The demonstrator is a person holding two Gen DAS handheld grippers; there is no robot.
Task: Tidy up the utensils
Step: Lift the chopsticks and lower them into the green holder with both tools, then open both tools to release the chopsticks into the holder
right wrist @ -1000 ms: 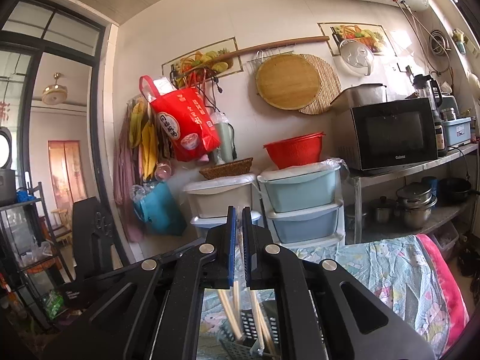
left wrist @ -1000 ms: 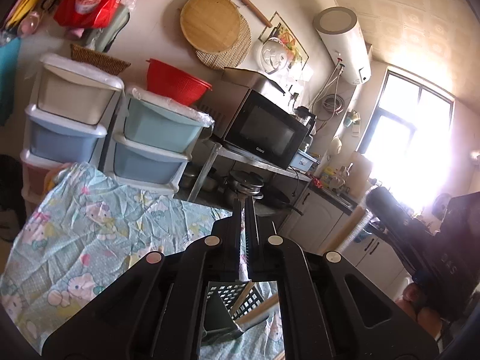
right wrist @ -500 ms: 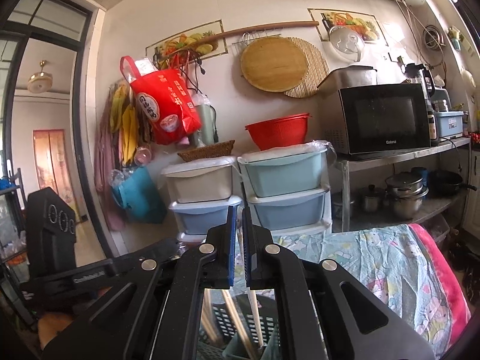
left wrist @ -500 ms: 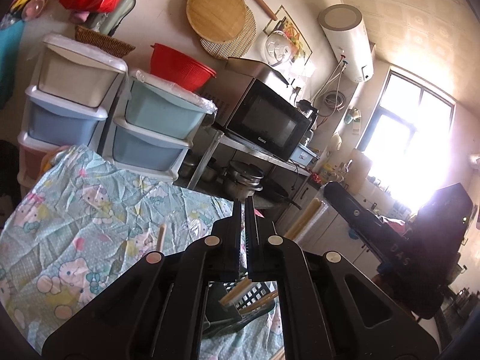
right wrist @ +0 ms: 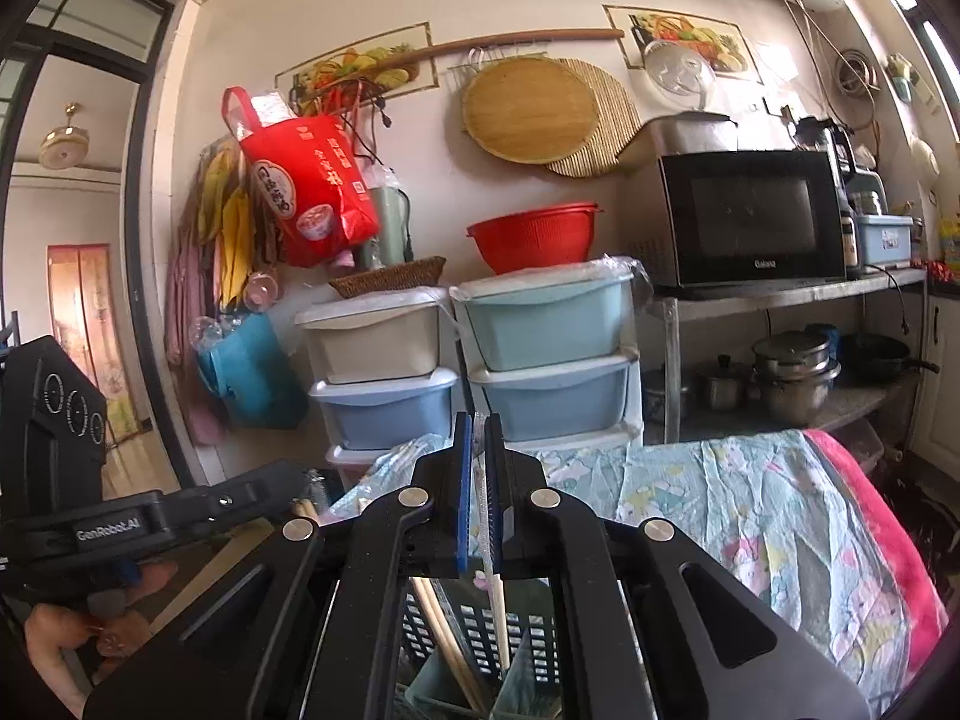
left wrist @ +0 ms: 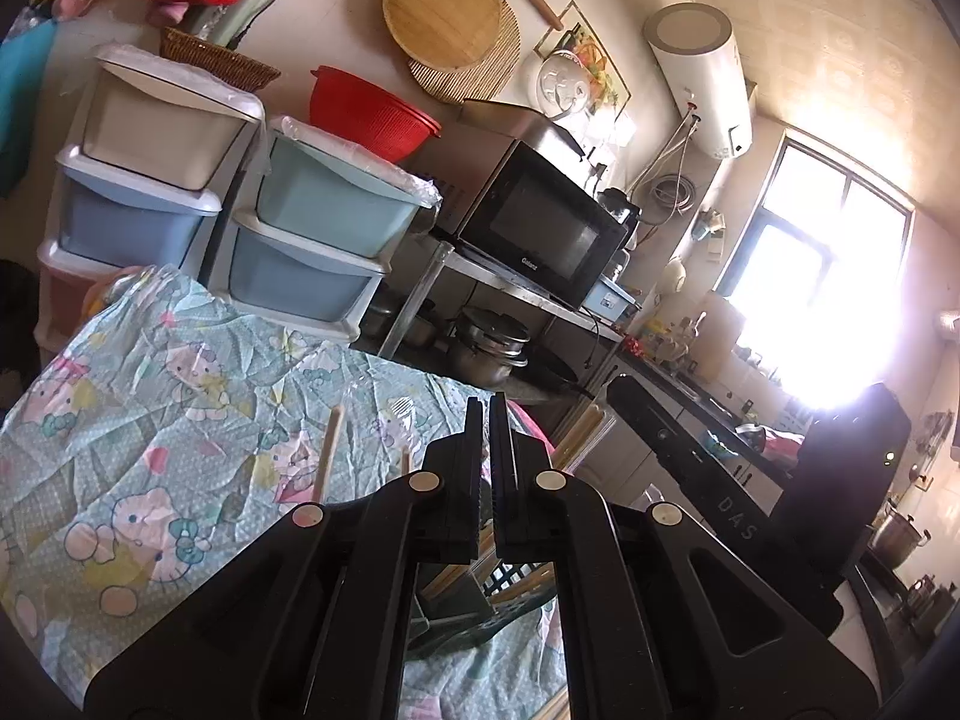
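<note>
Two grippers over one dark slotted basket point(right wrist: 480, 630) on a cartoon-print tablecloth point(left wrist: 150, 420). Right gripper point(right wrist: 475, 450) pinched nearly shut on a pale, thin chopstick point(right wrist: 483, 504) that stands upright between its blue-edged pads and runs down into the basket below. Several more wooden chopsticks point(right wrist: 444, 636) leaning inside that same basket, just left of the held one. Left gripper point(left wrist: 485, 420) fully closed with nothing visible between its fingers, hanging above the basket point(left wrist: 510, 585), where tan sticks show through the gap under the jaws. Seen from the right wrist, a hand point(right wrist: 72, 630) wrapped round the left tool's black handle at lower left. Just beyond the left gripper, one loose chopstick point(left wrist: 327, 456) lying on the cloth, with a second, shorter tip beside it. Farther back, stacked plastic drawers point(right wrist: 540, 348) in cream and blue, topped by a red colander point(right wrist: 534, 237). Right of them, a black microwave point(right wrist: 750, 216) on a metal shelf with steel pots point(right wrist: 792, 372) beneath. On the far wall, a round wooden board point(right wrist: 528, 108) and a red bag point(right wrist: 306, 180).
</note>
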